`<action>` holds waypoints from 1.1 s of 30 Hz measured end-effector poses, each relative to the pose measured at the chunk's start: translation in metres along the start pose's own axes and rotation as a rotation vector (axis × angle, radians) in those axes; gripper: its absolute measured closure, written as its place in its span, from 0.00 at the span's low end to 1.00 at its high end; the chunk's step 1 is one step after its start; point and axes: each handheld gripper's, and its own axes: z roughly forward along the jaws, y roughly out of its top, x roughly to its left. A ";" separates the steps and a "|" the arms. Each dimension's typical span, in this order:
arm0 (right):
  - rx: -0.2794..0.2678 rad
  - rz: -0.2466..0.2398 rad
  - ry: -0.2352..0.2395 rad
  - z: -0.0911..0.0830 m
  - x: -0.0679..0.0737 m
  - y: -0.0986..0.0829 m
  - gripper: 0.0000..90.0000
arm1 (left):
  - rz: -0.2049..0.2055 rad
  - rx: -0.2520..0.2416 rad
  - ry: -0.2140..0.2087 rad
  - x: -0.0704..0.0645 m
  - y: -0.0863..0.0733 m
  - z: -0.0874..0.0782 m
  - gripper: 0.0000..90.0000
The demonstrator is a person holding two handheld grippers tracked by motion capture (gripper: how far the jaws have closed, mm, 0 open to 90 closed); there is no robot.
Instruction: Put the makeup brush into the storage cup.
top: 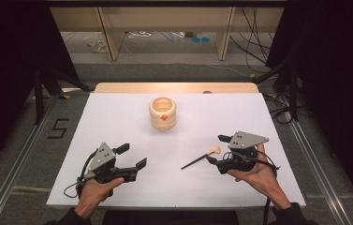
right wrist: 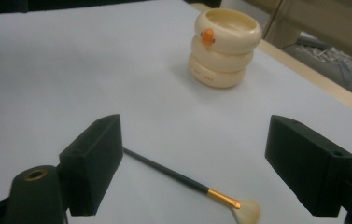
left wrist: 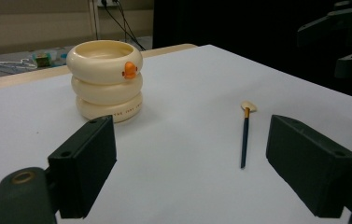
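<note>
A cream holder (top: 163,113) made of three stacked rings with an orange beak stands upright at the far middle of the white table (top: 118,122). A slim brush (top: 201,158) with a dark handle, gold ferrule and pale bristles lies flat at the near right. My right gripper (top: 216,149) is open, and the bristle end lies on the table between its jaws. In the right gripper view the brush (right wrist: 178,179) crosses under the open right gripper (right wrist: 197,163), with the holder (right wrist: 223,46) beyond. My left gripper (top: 132,156) is open and empty at the near left, facing the holder (left wrist: 104,79) and the brush (left wrist: 245,135).
A wooden strip (top: 174,87) runs along the table's far edge. Behind it are shelf legs and loose cables (top: 253,51) on the floor. Metal rails (top: 19,159) flank the table and dark curtains hang at both sides. My right gripper (left wrist: 341,37) shows far off in the left gripper view.
</note>
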 end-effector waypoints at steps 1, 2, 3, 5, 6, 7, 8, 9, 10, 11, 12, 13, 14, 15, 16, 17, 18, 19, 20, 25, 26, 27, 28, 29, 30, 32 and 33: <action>0.014 -0.017 0.014 0.003 -0.005 0.004 0.24 | -0.004 0.002 0.002 0.000 0.000 0.000 0.18; 0.023 -0.023 0.022 0.004 -0.007 0.007 0.24 | 0.014 0.004 -0.005 0.001 0.000 0.000 0.18; 0.029 -0.029 0.026 0.006 -0.009 0.009 0.24 | 0.014 0.004 -0.005 0.001 0.000 0.000 0.18; 0.057 -0.042 0.041 0.009 -0.013 0.013 0.25 | 0.009 0.005 -0.006 0.001 0.000 0.001 0.18; 0.073 -0.057 0.053 0.011 -0.014 0.015 0.25 | 0.009 0.005 -0.006 0.001 0.000 0.001 0.18; 0.073 -0.057 0.053 0.011 -0.014 0.015 0.25 | 0.009 0.007 -0.007 0.001 0.000 0.001 0.18; 0.089 -0.070 0.058 0.013 -0.015 0.017 0.26 | 0.008 0.007 -0.007 0.001 0.000 0.001 0.18; 0.106 -0.082 0.070 0.015 -0.016 0.019 0.27 | 0.007 0.004 -0.011 0.001 0.000 0.001 0.18; 0.121 -0.108 0.081 0.019 -0.018 0.023 0.29 | 0.008 0.005 -0.010 0.001 0.000 0.001 0.18; 0.121 -0.108 0.081 0.019 -0.018 0.023 0.29 | 0.008 0.005 -0.010 0.001 0.000 0.001 0.18; 0.137 -0.114 0.089 0.020 -0.019 0.024 0.29 | 0.007 0.010 -0.009 0.000 0.000 0.001 0.18; 0.150 -0.125 0.098 0.022 -0.020 0.026 0.29 | 0.007 0.011 -0.009 0.001 0.000 0.001 0.18; 0.165 -0.131 0.107 0.024 -0.021 0.027 0.30 | 0.006 0.009 -0.009 0.001 0.000 0.001 0.18; 0.182 -0.142 0.117 0.027 -0.023 0.028 0.31 | 0.006 0.008 -0.009 0.001 0.000 0.001 0.18; 0.193 -0.147 0.119 0.029 -0.024 0.029 0.31 | 0.006 0.009 -0.010 0.001 0.000 0.001 0.18; 0.205 -0.156 0.123 0.032 -0.025 0.029 0.32 | 0.006 0.010 -0.010 0.001 0.000 0.001 0.18; 0.237 -0.163 0.141 0.038 -0.028 0.031 0.33 | 0.000 0.013 -0.013 0.000 0.000 0.001 0.18; 0.252 -0.173 0.149 0.041 -0.029 0.032 0.34 | 0.000 0.013 -0.013 0.000 0.000 0.001 0.18; 0.252 -0.173 0.149 0.041 -0.029 0.032 0.34 | 0.000 0.014 -0.014 0.001 0.000 0.001 0.18; 0.334 -0.200 0.176 0.057 -0.034 0.032 0.35 | 0.005 0.020 -0.018 0.001 0.000 0.002 0.18; 0.352 -0.208 0.183 0.062 -0.036 0.033 0.36 | 0.008 0.023 -0.018 0.002 0.000 0.001 0.18; 0.359 -0.211 0.190 0.064 -0.036 0.034 0.37 | 0.005 0.024 -0.016 0.002 0.000 0.002 0.18; 0.359 -0.211 0.190 0.064 -0.036 0.034 0.37 | -0.003 0.026 -0.015 0.001 -0.001 0.002 0.18; 0.376 -0.216 0.198 0.068 -0.037 0.034 0.37 | 0.000 0.025 -0.015 0.001 -0.001 0.001 0.18; 0.386 -0.223 0.203 0.070 -0.037 0.034 0.37 | 0.002 0.025 -0.016 0.002 0.000 0.001 0.18; 0.398 -0.227 0.206 0.072 -0.037 0.033 0.37 | -0.006 0.022 -0.015 0.001 0.000 0.002 0.18; 0.419 -0.237 0.215 0.076 -0.037 0.031 0.39 | -0.011 0.020 -0.020 0.001 -0.001 0.003 0.18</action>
